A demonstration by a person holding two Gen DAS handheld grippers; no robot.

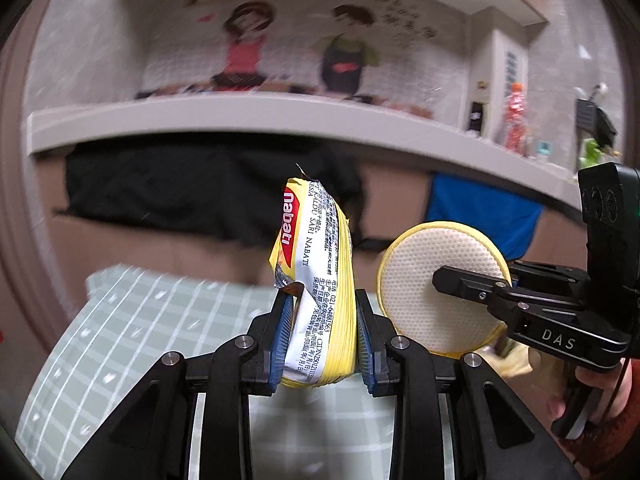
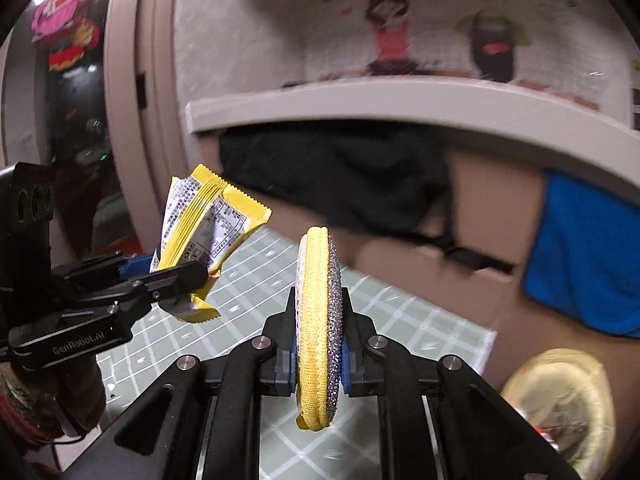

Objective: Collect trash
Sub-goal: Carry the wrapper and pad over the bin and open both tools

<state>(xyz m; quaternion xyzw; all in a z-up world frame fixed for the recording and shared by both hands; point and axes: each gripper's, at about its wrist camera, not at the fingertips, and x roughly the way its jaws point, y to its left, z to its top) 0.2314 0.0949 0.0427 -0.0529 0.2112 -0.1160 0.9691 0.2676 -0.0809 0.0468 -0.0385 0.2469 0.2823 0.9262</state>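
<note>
Left gripper (image 1: 322, 332) is pinching a yellow snack wrapper (image 1: 316, 280) upright, lifted above the green checked cloth (image 1: 132, 332); right gripper (image 2: 318, 354) is clamping a round yellow sponge pad (image 2: 318, 320) on edge, beside the wrapper

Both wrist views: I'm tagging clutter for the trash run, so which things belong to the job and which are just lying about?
Job:
- yellow snack wrapper, clamped in left hand-held gripper
- round yellow scrub pad, clamped in right hand-held gripper

Lying about:
- black cloth
- blue cloth
- checked tablecloth
- cardboard box
</note>
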